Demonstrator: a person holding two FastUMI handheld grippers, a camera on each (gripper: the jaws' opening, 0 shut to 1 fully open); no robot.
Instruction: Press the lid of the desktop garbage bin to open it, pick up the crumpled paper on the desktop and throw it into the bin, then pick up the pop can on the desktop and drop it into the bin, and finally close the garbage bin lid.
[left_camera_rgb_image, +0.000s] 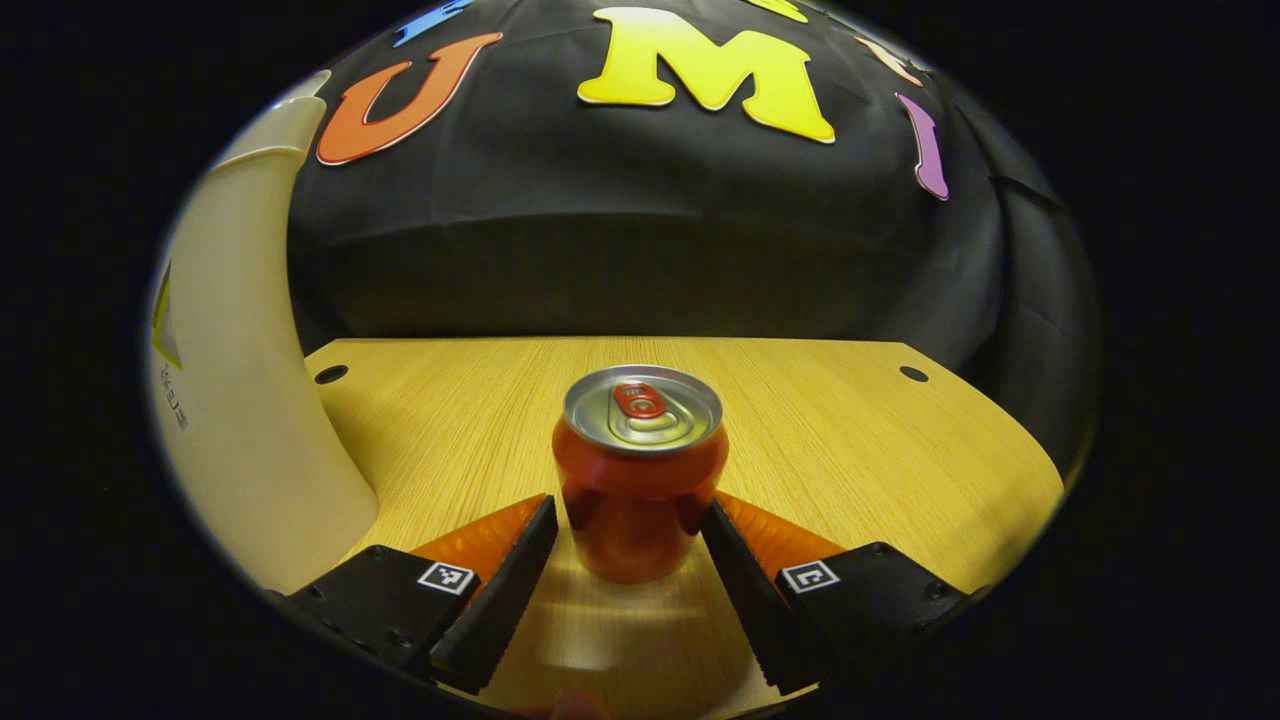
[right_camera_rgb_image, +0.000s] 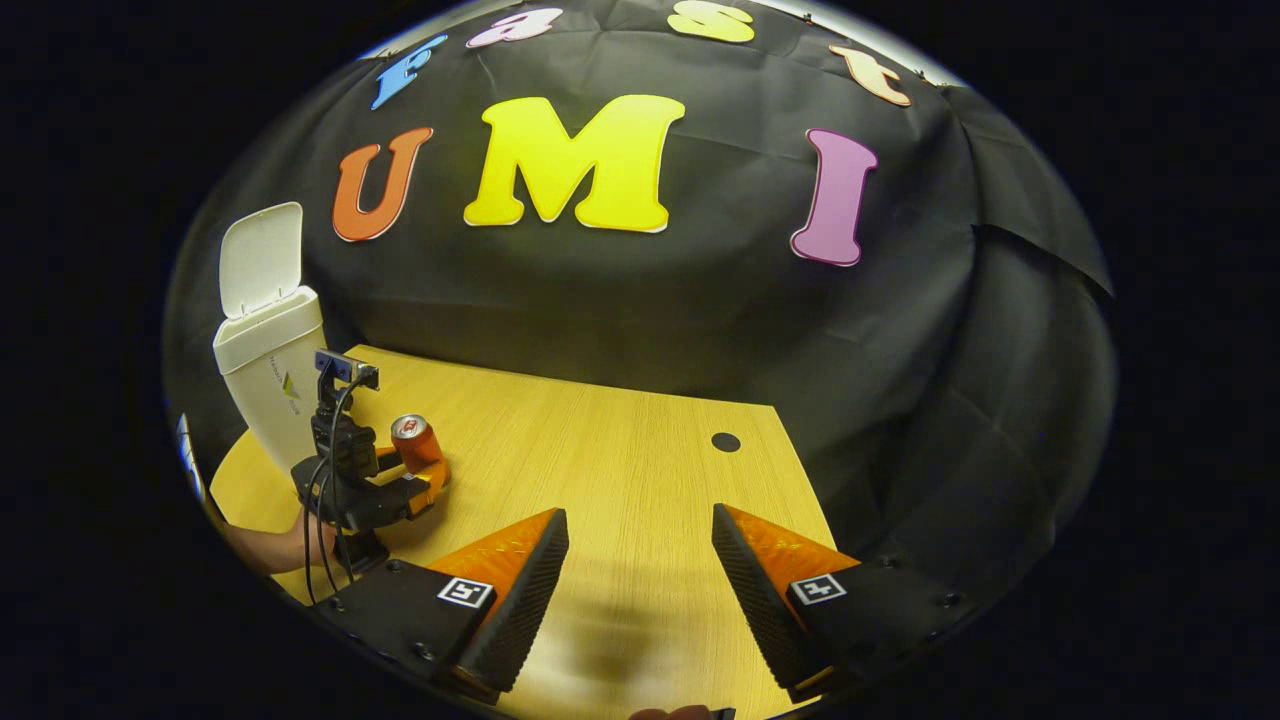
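An orange-red pop can (left_camera_rgb_image: 640, 480) stands upright on the wooden desktop (left_camera_rgb_image: 850, 420), between the fingers of my left gripper (left_camera_rgb_image: 630, 512). The jaws are spread wide, one tip on each side of the can's lower half, close to its wall without a visible squeeze. The white garbage bin (left_camera_rgb_image: 240, 400) rises close on the left. In the right gripper view the bin (right_camera_rgb_image: 272, 375) stands at the far left with its lid (right_camera_rgb_image: 260, 258) flipped up. The left gripper (right_camera_rgb_image: 420, 478) and the can (right_camera_rgb_image: 415, 445) sit just in front of it. My right gripper (right_camera_rgb_image: 640, 520) hovers open over bare desktop.
A hand (right_camera_rgb_image: 265, 548) holds the left gripper, with black cables trailing from it. Round holes (right_camera_rgb_image: 726, 441) mark the desktop near its back edge. The black cloth wall closes the back and right side. Bare wood stretches between the can and the right gripper.
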